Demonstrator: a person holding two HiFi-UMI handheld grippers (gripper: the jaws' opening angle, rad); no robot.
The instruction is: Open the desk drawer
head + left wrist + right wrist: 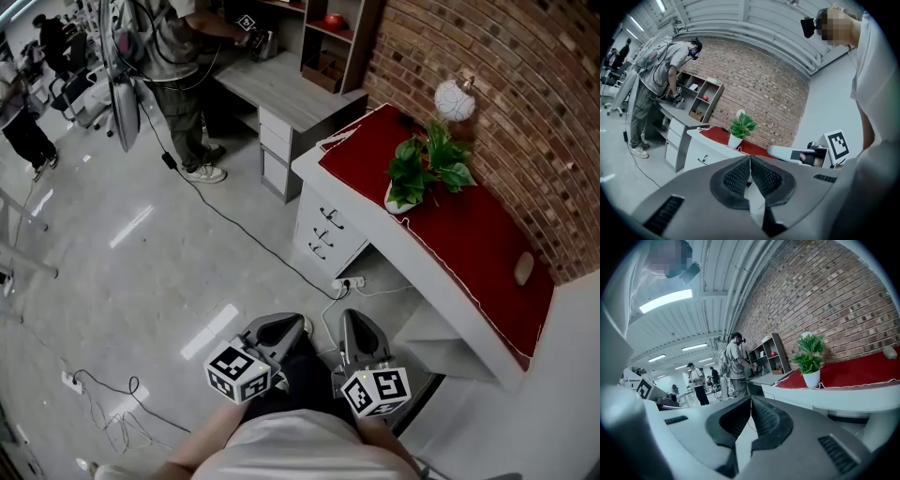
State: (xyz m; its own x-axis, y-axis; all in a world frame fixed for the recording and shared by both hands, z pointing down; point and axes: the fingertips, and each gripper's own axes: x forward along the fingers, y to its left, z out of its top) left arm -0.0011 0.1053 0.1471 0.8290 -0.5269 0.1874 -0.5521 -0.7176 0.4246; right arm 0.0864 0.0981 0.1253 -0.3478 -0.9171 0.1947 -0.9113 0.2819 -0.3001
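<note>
Step in hand: approach. The left gripper (274, 330) and right gripper (361, 330) are held close to the body. Both sets of jaws are clenched together with nothing between them. The desk drawer (328, 231) sits closed under the near end of the tabletop (370, 223), well apart from both grippers. Next move, as judged: bring one gripper to the drawer handle, release its jaws, clench on the handle, then pull outward.

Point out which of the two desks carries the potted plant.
The white desk with the red cloth, the nearer one: the plant stands on it. The grey desk beyond bears neither cloth nor plant.
</note>
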